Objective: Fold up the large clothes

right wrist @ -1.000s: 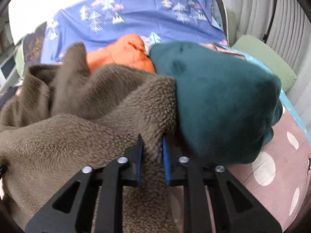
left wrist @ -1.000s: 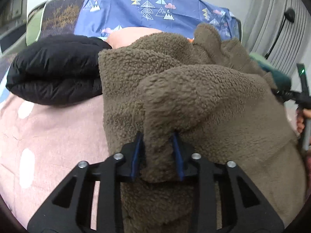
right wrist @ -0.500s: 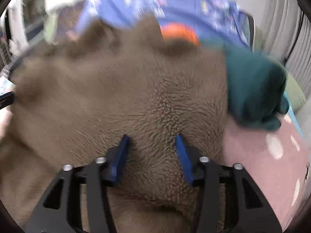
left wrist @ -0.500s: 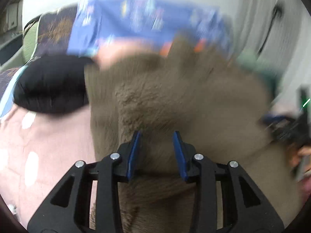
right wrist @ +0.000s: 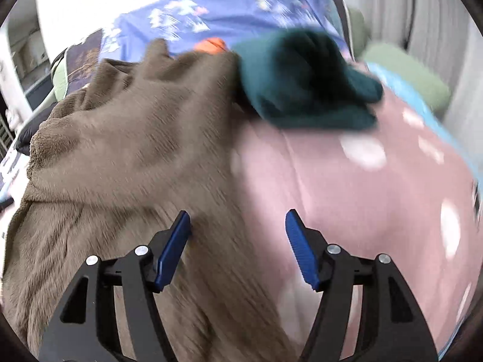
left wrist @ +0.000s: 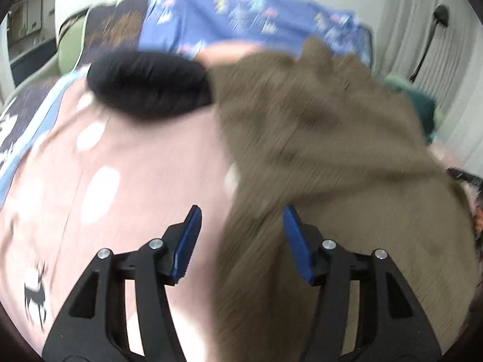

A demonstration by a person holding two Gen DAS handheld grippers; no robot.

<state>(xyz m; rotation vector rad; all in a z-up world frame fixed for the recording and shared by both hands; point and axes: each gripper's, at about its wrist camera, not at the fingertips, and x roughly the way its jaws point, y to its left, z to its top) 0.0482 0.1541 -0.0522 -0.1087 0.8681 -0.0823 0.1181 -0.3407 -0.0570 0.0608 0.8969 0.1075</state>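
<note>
A large brown fleece garment (left wrist: 332,150) lies spread on the pink dotted bed sheet (left wrist: 120,166). My left gripper (left wrist: 241,229) hovers over the fleece's left edge. Its jaws are opening; the fleece edge lies below the gap and neither blue pad presses on it. In the right wrist view the same fleece (right wrist: 120,150) fills the left half. My right gripper (right wrist: 238,232) hangs over its right edge and the sheet (right wrist: 362,196). Those jaws are opening too, and nothing is pinched. Both views are blurred by motion.
A black puffy jacket (left wrist: 148,87) lies at the fleece's back left. A teal garment (right wrist: 302,90) and an orange one (right wrist: 214,45) lie at its back right. Blue tree-print bedding (left wrist: 241,21) runs along the back, with a green pillow (right wrist: 407,72) by the curtain.
Both grippers were shut on folds of the brown fleece; both have let go and opened. Each has drawn back and outward to its own side edge of the fleece, which has dropped flatter.
</note>
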